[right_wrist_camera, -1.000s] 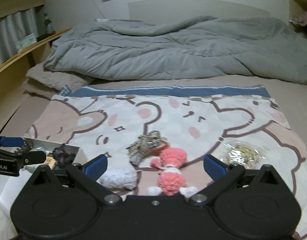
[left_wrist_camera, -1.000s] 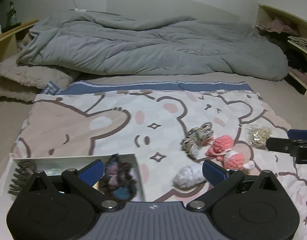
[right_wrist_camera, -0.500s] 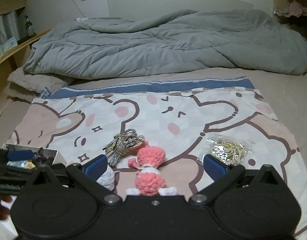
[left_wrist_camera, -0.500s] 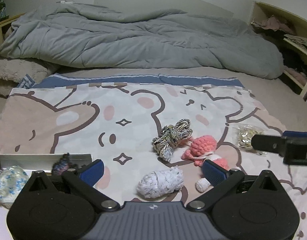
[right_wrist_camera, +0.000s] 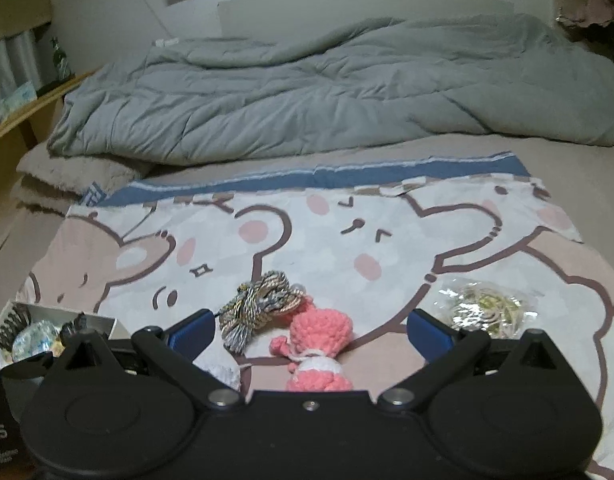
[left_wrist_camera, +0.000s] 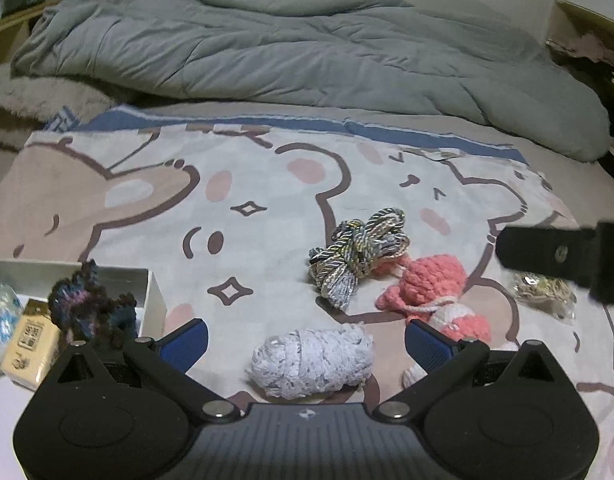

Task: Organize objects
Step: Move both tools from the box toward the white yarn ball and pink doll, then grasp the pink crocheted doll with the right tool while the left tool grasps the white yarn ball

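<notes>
Left wrist view: left gripper (left_wrist_camera: 305, 338) wide open, holding nothing, its blue fingers (left_wrist_camera: 185, 340) flanking a white yarn ball (left_wrist_camera: 313, 360) that lay on the bear-print blanket (left_wrist_camera: 155, 200). Beyond the ball, a knotted cord bundle (left_wrist_camera: 361, 254); just right of it and touching, a pink crochet doll (left_wrist_camera: 435, 296). At far right, a clear bag of gold bits (left_wrist_camera: 545, 294), partly hidden behind the dark body of the other gripper. At lower left, a white box (left_wrist_camera: 153, 300) held a dark crochet piece (left_wrist_camera: 89, 308), a beige card packet (left_wrist_camera: 29, 340) and a pale blue wrapped item (left_wrist_camera: 1, 316); the packet showed only in this view.

Right wrist view: right gripper (right_wrist_camera: 311, 330) likewise wide open and empty, the doll (right_wrist_camera: 321, 338) between its fingers (right_wrist_camera: 429, 338). Cord (right_wrist_camera: 261, 306) just left of the doll; yarn ball (right_wrist_camera: 221, 370) mostly hidden behind the left finger. Bag (right_wrist_camera: 485, 308) seen whole here, lying apart to the right. Box (right_wrist_camera: 107, 324) at lower left, with black hair clips (right_wrist_camera: 13, 320) along its far side, unseen in the other view. Grey duvet (right_wrist_camera: 327, 92) heaped behind the blanket.
</notes>
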